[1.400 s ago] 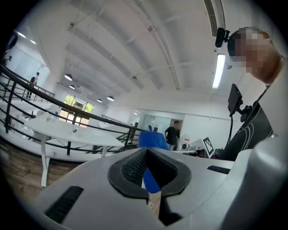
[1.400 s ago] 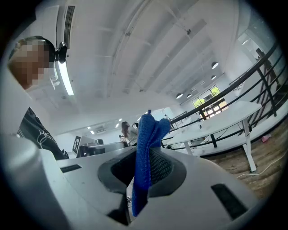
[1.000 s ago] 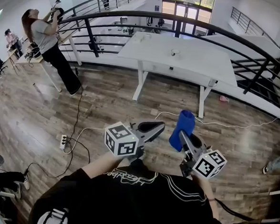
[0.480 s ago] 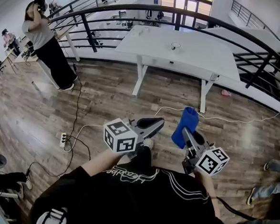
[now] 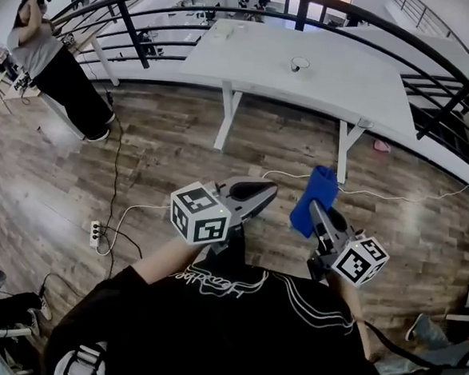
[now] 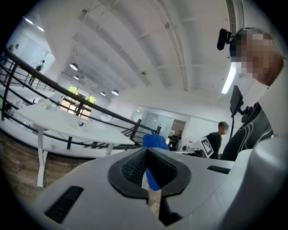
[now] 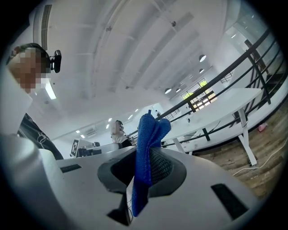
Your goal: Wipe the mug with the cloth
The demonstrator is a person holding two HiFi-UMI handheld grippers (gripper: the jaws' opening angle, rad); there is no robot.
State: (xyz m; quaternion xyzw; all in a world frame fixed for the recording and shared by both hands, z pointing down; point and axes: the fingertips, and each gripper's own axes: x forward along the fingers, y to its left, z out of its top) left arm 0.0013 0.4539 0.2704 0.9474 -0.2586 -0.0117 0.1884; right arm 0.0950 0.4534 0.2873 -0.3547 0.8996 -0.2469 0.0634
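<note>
Sticking out past the tips of the right claw (image 5: 319, 213), the cloth (image 5: 318, 192) is clamped there; soft and light, it is best kept bunched. The left claw (image 5: 269, 191) is shut on nothing. What is judged the mug (image 5: 299, 65), hard and smooth, is seen far ahead of both, on a table (image 5: 345, 90).

An open office mezzanine: white desks (image 5: 321, 89), black railings (image 5: 132, 33), wood-plank floor (image 5: 156, 161), recessed ceiling lights (image 6: 115, 93).

The left gripper (image 5: 268, 193), jaws together (nothing between them), and the right gripper (image 5: 320, 217), clamped on the blue cloth (image 5: 315, 195), both point level toward the white table (image 5: 338, 86), well short of it.
</note>
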